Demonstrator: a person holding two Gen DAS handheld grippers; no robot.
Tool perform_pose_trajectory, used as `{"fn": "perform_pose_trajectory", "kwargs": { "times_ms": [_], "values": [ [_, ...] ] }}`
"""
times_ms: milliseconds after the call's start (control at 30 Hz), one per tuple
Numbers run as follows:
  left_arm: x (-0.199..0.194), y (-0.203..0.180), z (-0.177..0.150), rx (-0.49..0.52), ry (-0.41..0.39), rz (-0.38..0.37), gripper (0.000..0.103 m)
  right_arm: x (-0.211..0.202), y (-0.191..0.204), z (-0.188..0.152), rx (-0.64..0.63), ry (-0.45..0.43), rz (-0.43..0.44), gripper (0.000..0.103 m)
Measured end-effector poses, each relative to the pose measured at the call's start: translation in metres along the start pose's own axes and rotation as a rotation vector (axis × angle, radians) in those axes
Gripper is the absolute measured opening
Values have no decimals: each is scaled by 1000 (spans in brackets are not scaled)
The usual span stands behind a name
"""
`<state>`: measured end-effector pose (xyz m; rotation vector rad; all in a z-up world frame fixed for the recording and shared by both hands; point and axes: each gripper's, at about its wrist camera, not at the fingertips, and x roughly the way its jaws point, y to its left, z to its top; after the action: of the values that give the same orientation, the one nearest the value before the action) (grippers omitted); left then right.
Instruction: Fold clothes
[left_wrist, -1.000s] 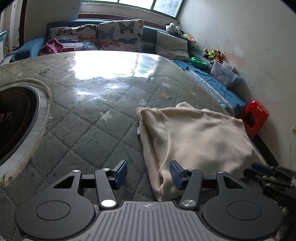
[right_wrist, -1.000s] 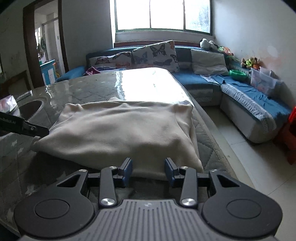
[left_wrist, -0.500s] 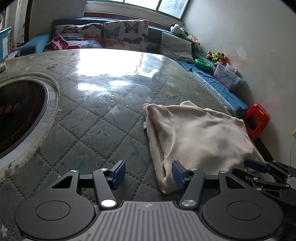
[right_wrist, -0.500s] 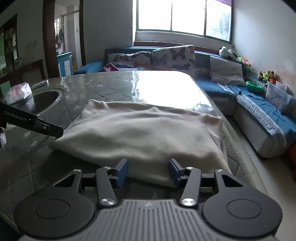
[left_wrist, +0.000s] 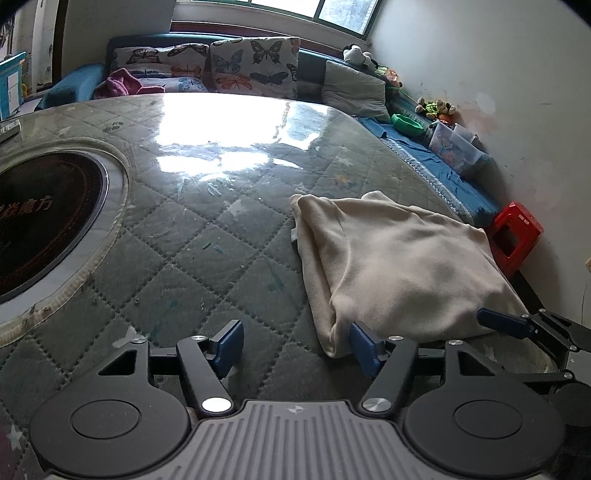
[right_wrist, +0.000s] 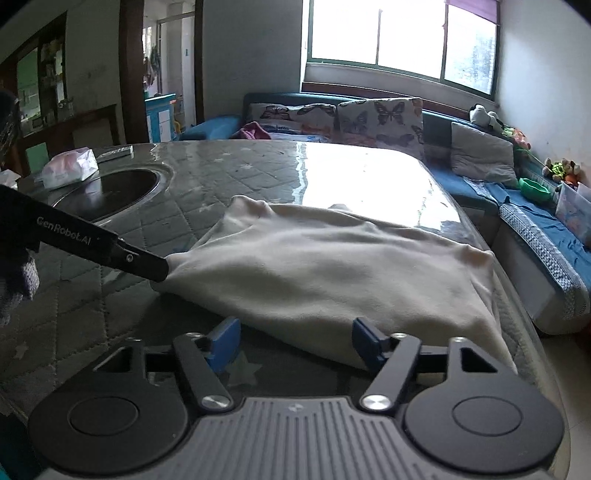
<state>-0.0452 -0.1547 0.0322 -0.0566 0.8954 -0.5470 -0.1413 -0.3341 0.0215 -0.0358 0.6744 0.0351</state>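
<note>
A cream garment (left_wrist: 399, 266) lies folded on the quilted green table (left_wrist: 207, 229), near its right edge. My left gripper (left_wrist: 295, 345) is open low over the table. The garment's near-left corner lies between its blue pads, right beside the right pad (left_wrist: 364, 347). In the right wrist view the same garment (right_wrist: 332, 273) spreads across the middle. My right gripper (right_wrist: 295, 343) is open at its near edge with the hem just ahead of the pads. One finger of the left gripper (right_wrist: 110, 251) touches the garment's left corner. The right gripper's fingers (left_wrist: 517, 325) show at the garment's near-right corner.
A round dark inset (left_wrist: 44, 221) sits in the table's left part. A tissue pack (right_wrist: 70, 168) and a remote (right_wrist: 118, 151) lie at the far left. A blue sofa with butterfly cushions (right_wrist: 380, 114) runs behind and to the right. A red stool (left_wrist: 515, 236) stands on the floor.
The left gripper has closed in on the garment's left corner and now touches it. The right gripper's view has swung left along the near hem. Both grippers stay open.
</note>
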Motion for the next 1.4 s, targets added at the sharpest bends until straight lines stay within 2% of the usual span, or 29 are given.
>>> {"fn": "perform_pose_trajectory", "kwargs": {
  "times_ms": [133, 233, 333, 400, 567, 633, 1067, 1400],
  "values": [
    [-3, -5, -3, 11, -2, -3, 71, -4, -4, -3, 46, -4, -17, 79],
    [-6, -10, -6, 29, -8, 0, 76, -6, -7, -5, 81, -7, -31, 79],
    [-7, -16, -8, 55, -12, 12, 81, -10, -9, -7, 122, -12, -42, 88],
    [-9, -20, -10, 71, -14, 14, 84, -12, -9, -9, 140, -18, -49, 89],
    [-12, -28, -17, 115, -26, 19, 92, -18, -8, -14, 179, -25, -75, 101],
    [-13, -32, -20, 130, -26, 20, 93, -20, -8, -16, 200, -30, -85, 103],
    [-18, -41, -33, 168, -35, 30, 102, -32, 0, -26, 215, -47, -167, 103],
    [-24, -44, -43, 195, -47, 46, 103, -40, 4, -37, 239, -49, -209, 103]
  ]
}}
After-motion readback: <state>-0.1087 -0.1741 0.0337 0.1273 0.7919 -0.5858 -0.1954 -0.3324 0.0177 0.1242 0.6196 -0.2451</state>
